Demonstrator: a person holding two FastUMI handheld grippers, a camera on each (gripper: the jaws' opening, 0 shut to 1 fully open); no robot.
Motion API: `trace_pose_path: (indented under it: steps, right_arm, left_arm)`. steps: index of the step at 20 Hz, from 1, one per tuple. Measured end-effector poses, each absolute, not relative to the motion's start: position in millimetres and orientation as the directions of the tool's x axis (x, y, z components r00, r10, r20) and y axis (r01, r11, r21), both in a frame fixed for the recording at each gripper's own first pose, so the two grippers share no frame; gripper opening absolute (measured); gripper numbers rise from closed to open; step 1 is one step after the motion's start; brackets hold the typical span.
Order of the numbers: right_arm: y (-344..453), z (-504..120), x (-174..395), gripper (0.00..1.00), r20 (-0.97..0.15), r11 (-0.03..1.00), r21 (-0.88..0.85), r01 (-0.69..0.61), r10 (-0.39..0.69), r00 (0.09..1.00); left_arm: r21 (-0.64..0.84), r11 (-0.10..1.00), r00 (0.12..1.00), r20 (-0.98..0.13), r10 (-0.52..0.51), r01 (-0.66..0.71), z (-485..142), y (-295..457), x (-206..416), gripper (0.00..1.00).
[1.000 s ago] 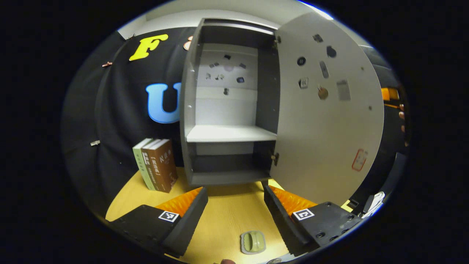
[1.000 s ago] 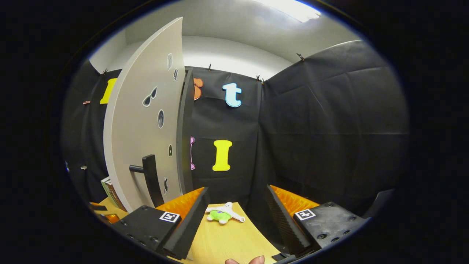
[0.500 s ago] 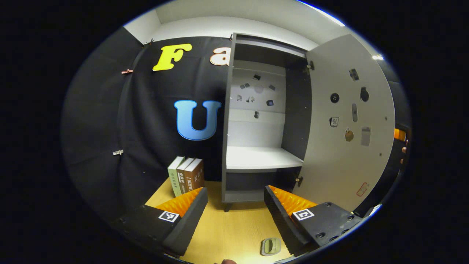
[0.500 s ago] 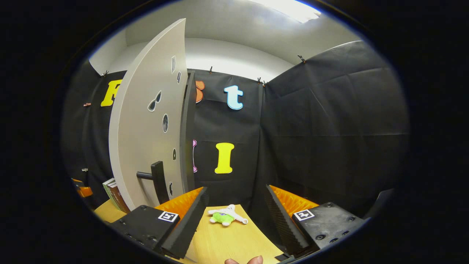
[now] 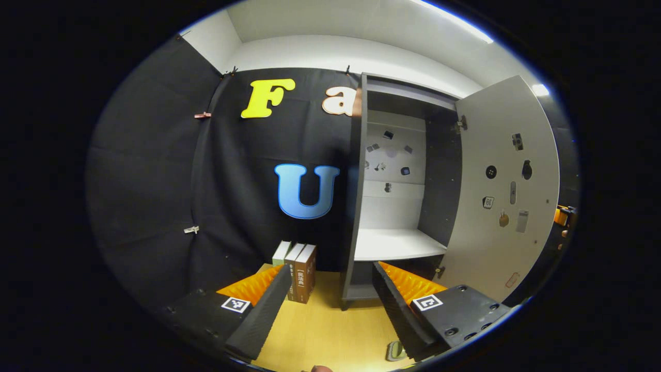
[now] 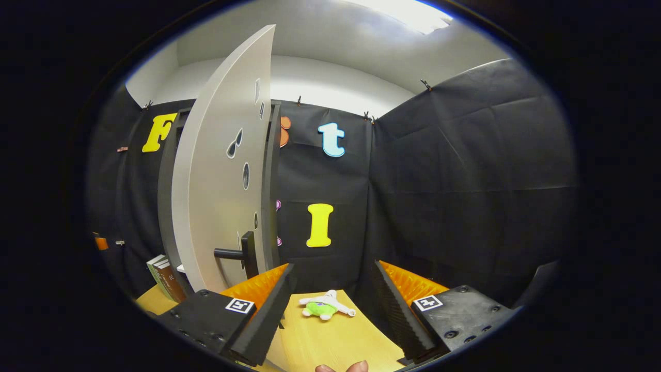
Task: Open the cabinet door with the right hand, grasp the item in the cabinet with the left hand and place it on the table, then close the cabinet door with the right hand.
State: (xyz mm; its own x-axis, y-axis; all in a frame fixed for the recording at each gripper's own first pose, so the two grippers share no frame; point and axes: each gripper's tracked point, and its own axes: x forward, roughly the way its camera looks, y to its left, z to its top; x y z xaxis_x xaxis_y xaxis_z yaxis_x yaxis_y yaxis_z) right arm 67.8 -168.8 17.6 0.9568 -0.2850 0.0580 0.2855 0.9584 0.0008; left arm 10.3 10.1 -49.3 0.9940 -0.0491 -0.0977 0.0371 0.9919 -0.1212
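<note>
With the item (image 5: 396, 350) set on the table (image 5: 330, 330) beside our spread, empty left gripper (image 5: 330, 297), we judge door closing next: our spread, empty right gripper (image 6: 330, 297) must reach the handle (image 6: 242, 254) up-left on the open cabinet door (image 6: 222, 181).

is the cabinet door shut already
No, in the left gripper view the cabinet door stands swung wide open, leaving the white shelf inside the cabinet exposed.
</note>
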Motion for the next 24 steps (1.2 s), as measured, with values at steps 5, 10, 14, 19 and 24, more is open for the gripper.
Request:
trace_pose_path:
  steps: [5, 10, 14, 19, 24]
  right_arm:
    - [-161, 18, 64, 0.96, 0.063, 0.946, 0.009, 0.325, -0.325, 0.944]
    - [-144, 16, 61, 0.96, 0.061, 0.941, 0.022, 0.339, -0.339, 0.939]
    - [-126, 17, 61, 0.96, 0.069, 0.939, 0.012, 0.344, -0.344, 0.937]
    - [-101, 15, 62, 0.96, 0.063, 0.95, 0.022, 0.313, -0.314, 0.947]
    - [-63, 12, 73, 0.96, 0.062, 0.976, 0.04, 0.215, -0.217, 0.974]
  left_arm:
    - [-0.089, 0.996, 0.993, -0.115, 0.001, -0.011, -56, 50, 4, 0.98]
    - [-0.095, 0.995, 0.993, -0.115, -0.003, -0.008, -59, 65, 5, 0.98]
    - [-0.094, 0.996, 0.993, -0.116, -0.017, 0.006, -62, 68, 9, 0.98]
    - [-0.103, 0.994, 0.991, -0.123, -0.043, 0.031, -68, 64, 13, 0.99]
    - [-0.096, 0.995, 0.99, -0.13, -0.054, 0.041, -74, 62, 18, 0.99]
